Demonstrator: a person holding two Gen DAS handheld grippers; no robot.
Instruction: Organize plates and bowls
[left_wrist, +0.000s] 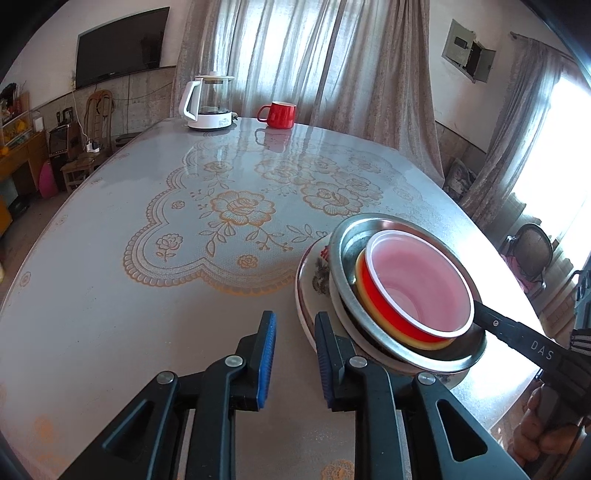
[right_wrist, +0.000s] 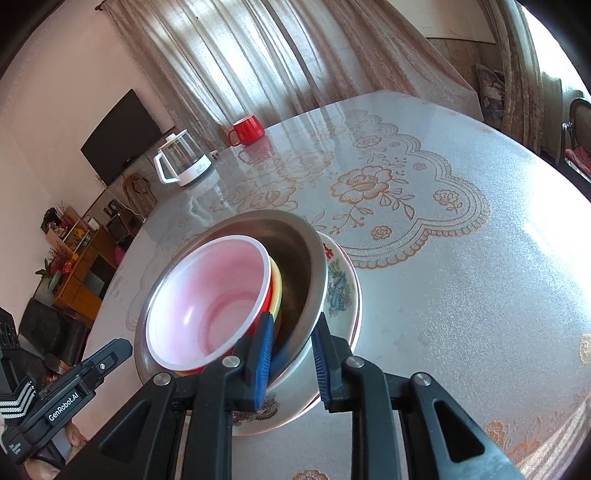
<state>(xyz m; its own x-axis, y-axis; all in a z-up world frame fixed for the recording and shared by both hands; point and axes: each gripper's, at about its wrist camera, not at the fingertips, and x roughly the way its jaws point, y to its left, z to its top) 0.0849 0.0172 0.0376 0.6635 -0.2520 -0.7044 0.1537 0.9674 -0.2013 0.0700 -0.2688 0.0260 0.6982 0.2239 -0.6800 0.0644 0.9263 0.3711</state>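
Close to the right edge of the counter (left_wrist: 110, 295), toward its near side, one stack. At the bottom a flowered plate (left_wrist: 314, 280), flat on the counter. In the plate a steel bowl (left_wrist: 347, 240), tilted. In the steel bowl a yellow bowl (left_wrist: 364, 291), only a thin band of it visible. Inside the yellow one a red bowl (left_wrist: 391, 314), pale pink within, with a white rim, leaning like the steel bowl.

Left claw (left_wrist: 295, 321) low over the counter, just beside the left rim of the plate. Jaws narrow, a small gap, only counter and the plate's edge seen through it, nothing gripped.

Right claw (right_wrist: 293, 319) at the near side of the stack, pointing down at a slant. Jaws narrow too: one finger inside the steel bowl, right against the red and yellow bowls, the other outside, above the plate. Steel rim in the gap, gap wider than the rim, no squeeze visible.

At the far edge, well apart from the stack, a kettle (left_wrist: 208, 101) and a red mug (left_wrist: 279, 114), near each other.
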